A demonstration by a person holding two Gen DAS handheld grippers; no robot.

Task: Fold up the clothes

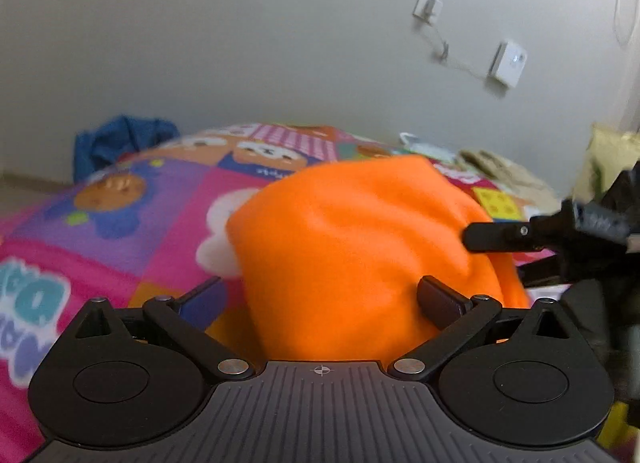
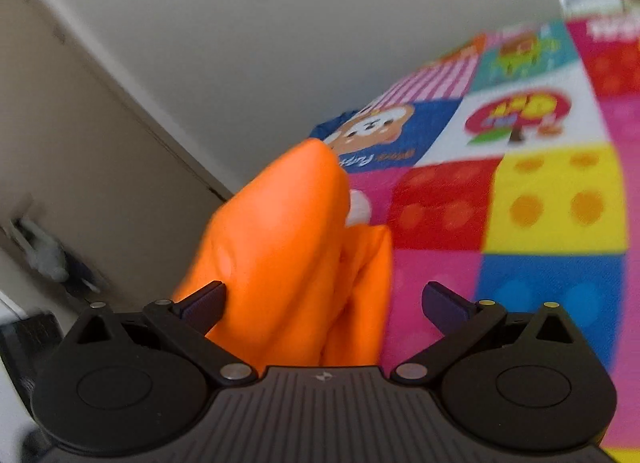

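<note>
Fingers [image 1: 440,299] of both grippers spread wide around orange garment [image 1: 352,247].

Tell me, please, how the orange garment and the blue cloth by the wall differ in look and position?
The orange garment is bright, large in view and bunched up between the open left claw; the blue cloth is dark, small in view and crumpled at the far edge of the patterned blanket. Neither is folded flat.

Both grippers are gaping wide: the left gripper [image 1: 320,295] is levelling forward, while the right gripper [image 2: 324,299] is tilting, its fingers spread apart.
</note>
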